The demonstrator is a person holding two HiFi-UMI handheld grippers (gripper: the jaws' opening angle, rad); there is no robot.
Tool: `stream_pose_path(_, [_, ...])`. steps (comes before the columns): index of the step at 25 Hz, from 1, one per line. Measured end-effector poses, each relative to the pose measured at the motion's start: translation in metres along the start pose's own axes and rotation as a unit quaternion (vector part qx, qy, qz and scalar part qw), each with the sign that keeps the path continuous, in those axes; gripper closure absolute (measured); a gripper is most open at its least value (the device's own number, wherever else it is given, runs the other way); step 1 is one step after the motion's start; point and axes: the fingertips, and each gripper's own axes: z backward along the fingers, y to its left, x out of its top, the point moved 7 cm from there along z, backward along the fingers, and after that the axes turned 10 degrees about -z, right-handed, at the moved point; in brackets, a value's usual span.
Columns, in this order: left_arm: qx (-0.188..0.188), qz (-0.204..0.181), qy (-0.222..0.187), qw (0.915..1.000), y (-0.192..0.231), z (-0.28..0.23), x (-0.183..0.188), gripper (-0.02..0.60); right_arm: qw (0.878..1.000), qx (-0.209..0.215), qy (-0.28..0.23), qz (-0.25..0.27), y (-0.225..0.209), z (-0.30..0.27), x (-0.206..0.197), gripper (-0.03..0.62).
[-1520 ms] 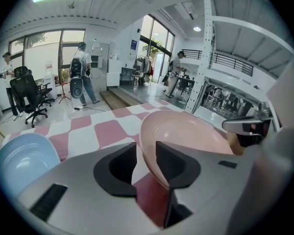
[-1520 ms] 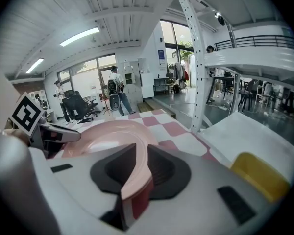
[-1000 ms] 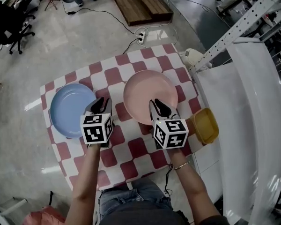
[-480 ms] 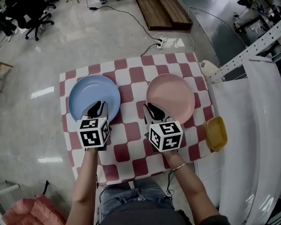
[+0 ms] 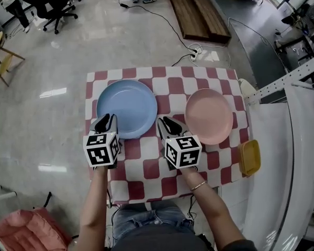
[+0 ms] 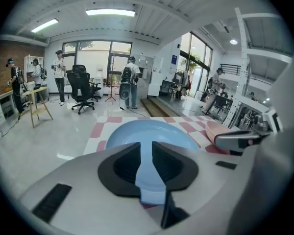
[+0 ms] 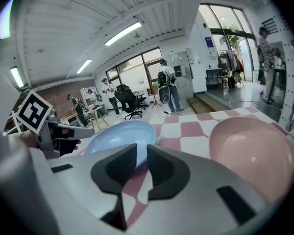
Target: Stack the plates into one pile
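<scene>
Blue plate sits left on the checkered table, pink plate right, well apart. Left hand-held gripper is at the blue plate's near rim; its jaws have just been closing to a narrow gap, nothing between them. Right hand-held gripper is just right of the blue plate, also narrow and empty.

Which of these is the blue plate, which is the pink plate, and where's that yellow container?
blue plate (image 5: 126, 109): head view, the middle of its flat well.
pink plate (image 5: 209, 115): head view, the middle of its well.
yellow container (image 5: 249, 157): head view, the middle of its upper side.
</scene>
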Motion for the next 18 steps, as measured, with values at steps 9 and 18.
stream_pose_path(9, [0.028, 0.032, -0.001, 0.9991, 0.047, 0.010, -0.017, 0.497, 1.000, -0.022, 0.008, 0.006, 0.015, -0.027, 0.004, 0.520])
stream_pose_path(18, [0.028, 0.066, 0.004, 0.9974, 0.076, 0.000, -0.027, 0.465, 0.998, -0.067, 0.011, -0.006, 0.001, -0.045, 0.008, 0.511])
